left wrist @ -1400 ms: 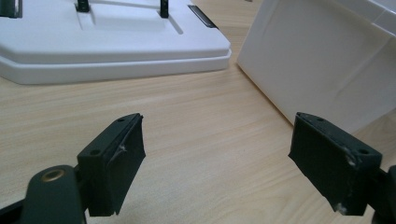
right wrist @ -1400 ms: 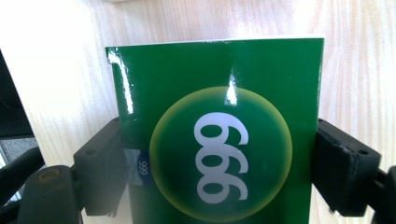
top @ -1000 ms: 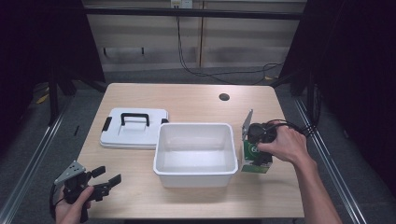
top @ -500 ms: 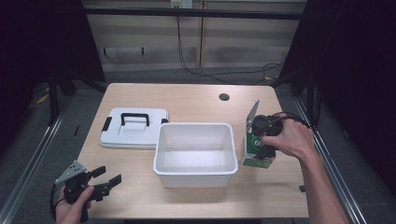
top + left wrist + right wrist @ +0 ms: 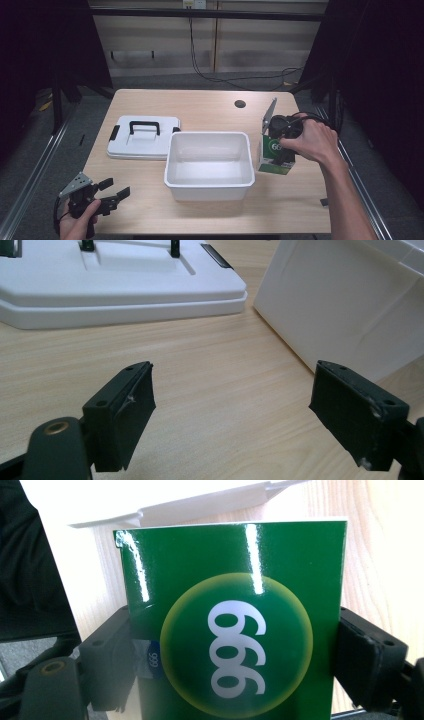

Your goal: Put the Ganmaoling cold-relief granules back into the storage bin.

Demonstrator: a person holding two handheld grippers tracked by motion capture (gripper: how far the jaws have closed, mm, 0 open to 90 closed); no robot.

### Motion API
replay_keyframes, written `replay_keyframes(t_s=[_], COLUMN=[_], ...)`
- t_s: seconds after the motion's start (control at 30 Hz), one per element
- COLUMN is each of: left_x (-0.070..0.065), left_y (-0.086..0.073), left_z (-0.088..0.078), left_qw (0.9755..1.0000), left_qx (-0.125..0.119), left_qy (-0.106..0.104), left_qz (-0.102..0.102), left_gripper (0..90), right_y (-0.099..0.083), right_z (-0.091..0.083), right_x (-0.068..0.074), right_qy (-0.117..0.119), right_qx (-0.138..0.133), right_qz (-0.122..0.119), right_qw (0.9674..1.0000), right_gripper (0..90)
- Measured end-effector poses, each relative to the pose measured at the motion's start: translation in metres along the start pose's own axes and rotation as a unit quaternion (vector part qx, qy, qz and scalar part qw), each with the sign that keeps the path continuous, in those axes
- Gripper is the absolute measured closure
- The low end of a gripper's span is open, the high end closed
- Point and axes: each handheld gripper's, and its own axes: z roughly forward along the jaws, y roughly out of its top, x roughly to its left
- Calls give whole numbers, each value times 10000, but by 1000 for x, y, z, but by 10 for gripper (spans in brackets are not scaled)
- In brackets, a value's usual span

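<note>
On the table [image 5: 210,107], right gripper [image 5: 235,655] fingers squeeze the green box's [image 5: 272,156] sides; it's likely light, shiny, slippery. Left gripper [image 5: 235,410] fingers stay apart.

- The left gripper [image 5: 114,192] sits low at the near left table corner, jaws spread wide apart.
- The right gripper [image 5: 278,145], gripped by the right hand [image 5: 310,142], points downward, jaws clamped.

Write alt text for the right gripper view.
A glossy green box printed with white 999 in a yellow-ringed circle sits between the right tool's two black jaws, which press its sides. Light wooden table lies behind.
</note>
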Motion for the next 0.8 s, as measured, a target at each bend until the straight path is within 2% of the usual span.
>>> replay_keyframes(t_s=[0.2,0.5,0.8], left_x=[1,0,0], left_y=[0,0,0], left_z=[0,0,0], left_qw=[10000,10000,10000], left_qx=[1,5,5], left_qy=[12,20,4], left_qz=[18,-10,-4], left_gripper=[174,174,174], right_y=[2,7,23], right_z=[-9,-26,-40], right_x=[-1,-2,-3], right_qy=[-22,-46,-42], right_qx=[49,-13,-37], right_qz=[-17,36,-53], right_qw=[10000,10000,10000], right_gripper=[160,160,160])
